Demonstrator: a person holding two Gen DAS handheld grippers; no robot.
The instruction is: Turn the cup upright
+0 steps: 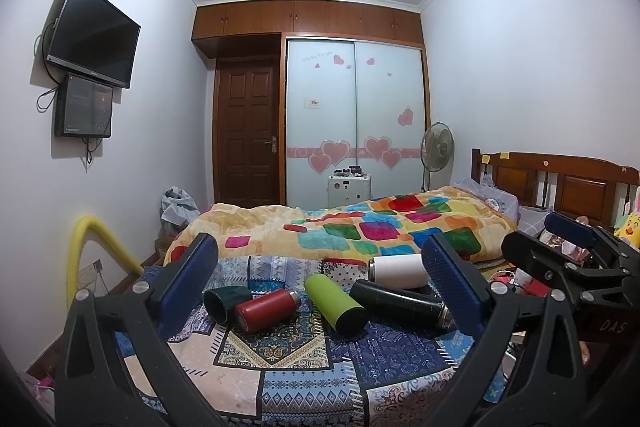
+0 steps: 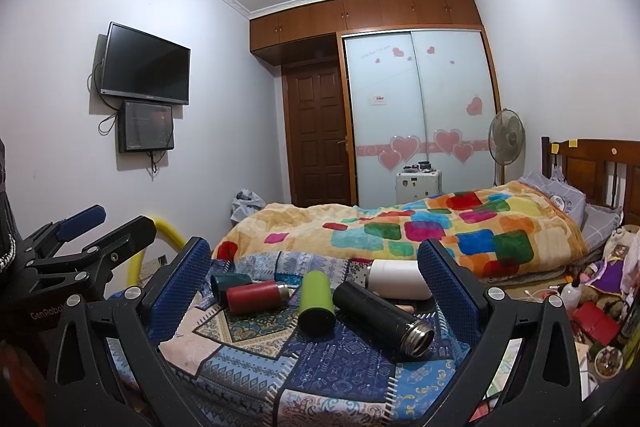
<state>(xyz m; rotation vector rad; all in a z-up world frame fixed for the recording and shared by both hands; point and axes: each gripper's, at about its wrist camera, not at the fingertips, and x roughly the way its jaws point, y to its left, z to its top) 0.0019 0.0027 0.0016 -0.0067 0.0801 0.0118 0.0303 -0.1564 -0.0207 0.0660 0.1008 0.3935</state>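
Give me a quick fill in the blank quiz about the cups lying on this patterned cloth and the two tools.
1. All five cups lie on their ____.
2. The cup between the red cup and the black cup is ____ in colour.
3. The left tool and the right tool are both ____, holding nothing.
4. The white cup lies ____ the black cup, toward the blanket.

Missing words: sides; green; open; behind

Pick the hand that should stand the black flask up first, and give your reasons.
Right, probably. The black flask lies just ahead of the open right tongs, its steel mouth toward them. From the left tongs it sits far right, near one finger.
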